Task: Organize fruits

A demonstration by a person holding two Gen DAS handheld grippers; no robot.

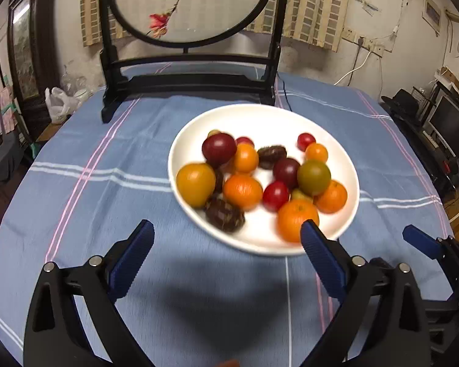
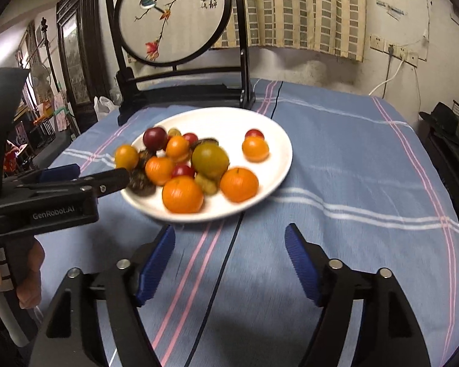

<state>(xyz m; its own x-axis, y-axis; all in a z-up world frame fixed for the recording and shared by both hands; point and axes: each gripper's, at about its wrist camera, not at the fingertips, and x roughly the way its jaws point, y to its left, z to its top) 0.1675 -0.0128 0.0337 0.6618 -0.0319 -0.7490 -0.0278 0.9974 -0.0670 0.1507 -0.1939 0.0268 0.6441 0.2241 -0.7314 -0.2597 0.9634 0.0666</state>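
On the blue-clothed surface [image 1: 107, 183], my left claw [image 1: 226, 244] and right claw [image 2: 229, 257] hover spread apart, empty, just short of the white plate [image 1: 260, 116] piled with fruits [image 1: 251, 177]. Round fruit could roll off if I nudge the rim.

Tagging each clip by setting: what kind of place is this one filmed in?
Most likely a lived-in home, not a lab. A table under a blue striped cloth holds a white plate of mixed fruit, with an embroidered round screen behind it; a dark wooden cabinet and household clutter line the wall.
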